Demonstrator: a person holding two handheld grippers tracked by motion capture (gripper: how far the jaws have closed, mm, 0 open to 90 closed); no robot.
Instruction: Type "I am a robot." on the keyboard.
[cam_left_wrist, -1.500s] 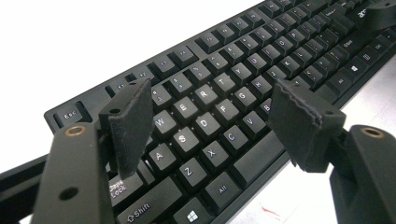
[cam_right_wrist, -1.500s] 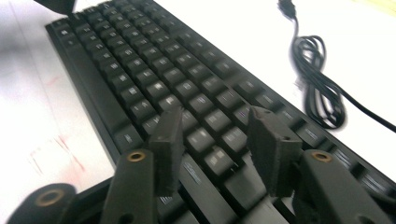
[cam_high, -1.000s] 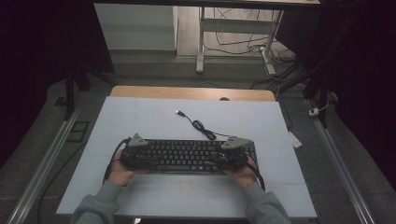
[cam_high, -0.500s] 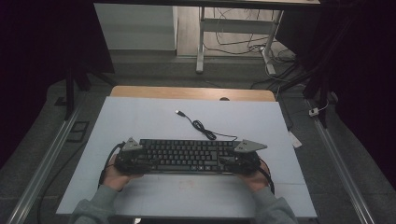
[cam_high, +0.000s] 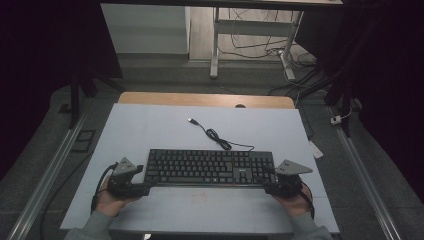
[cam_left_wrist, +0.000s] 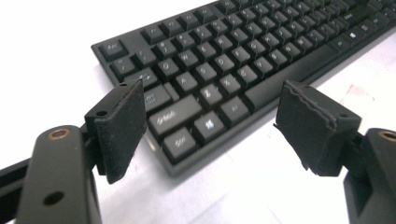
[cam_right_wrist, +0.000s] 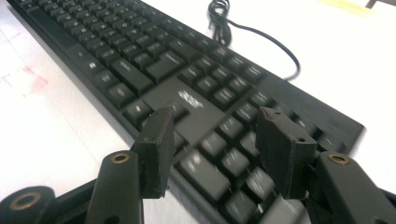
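Observation:
A black keyboard (cam_high: 210, 167) lies flat on the white table top (cam_high: 150, 130), and its black cable (cam_high: 220, 140) curls back to a USB plug (cam_high: 191, 120). My left gripper (cam_high: 146, 189) sits at the keyboard's near left corner. In the left gripper view this gripper (cam_left_wrist: 212, 102) has just been opening. Its pads stand wide apart and touch nothing, with the keyboard (cam_left_wrist: 224, 60) corner just beyond them. My right gripper (cam_high: 267, 187) is at the near right corner. There its jaws (cam_right_wrist: 215, 123) are apart over the number-pad end of the keyboard (cam_right_wrist: 163, 60), without pressing on it.
The cable (cam_right_wrist: 247, 30) loops behind the keyboard. A faint reddish stain (cam_high: 200, 196) marks the table in front of it. A wooden strip (cam_high: 205, 100) edges the table's far side, a small white tag (cam_high: 315, 149) lies off its right edge, and metal rails run along both sides.
Both hands have drawn outward from the keyboard's ends, the right one farther right, the left one left and nearer the front edge. The left jaws now stand wider. The keyboard stays put.

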